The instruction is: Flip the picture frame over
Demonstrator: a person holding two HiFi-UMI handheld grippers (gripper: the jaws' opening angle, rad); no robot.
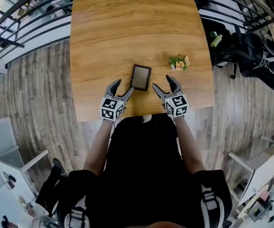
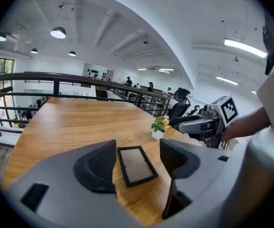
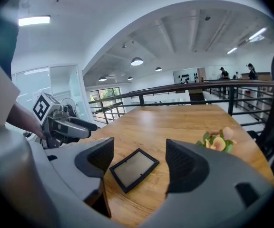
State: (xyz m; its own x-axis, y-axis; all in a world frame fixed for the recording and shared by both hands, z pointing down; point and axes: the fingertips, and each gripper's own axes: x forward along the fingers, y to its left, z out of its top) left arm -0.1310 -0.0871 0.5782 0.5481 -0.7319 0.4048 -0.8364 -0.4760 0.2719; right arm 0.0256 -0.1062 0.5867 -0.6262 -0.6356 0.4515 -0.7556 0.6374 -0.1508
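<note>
Overhead, the head view alone takes in the whole wooden tabletop [image 1: 127,27]. The picture frame [image 1: 141,77] lies flat close to the tabletop's near edge, and a small potted plant [image 1: 179,61] stands off to the frame's right. From there the left tongs [image 1: 124,87] and the right tongs [image 1: 161,83] sit just beside the frame's near corners, one on each side and both angled in toward it. Each gripper view adds what the top-down look cannot. Both pairs of jaws stand wide apart with nothing gripped, and the black-rimmed frame with its grey panel lies on the wood just beyond the gap. These views also show the opposite tongs across the frame, a dark railing [image 2: 56,82] past the tabletop's far edge, and round ceiling lamps [image 3: 137,61].
</note>
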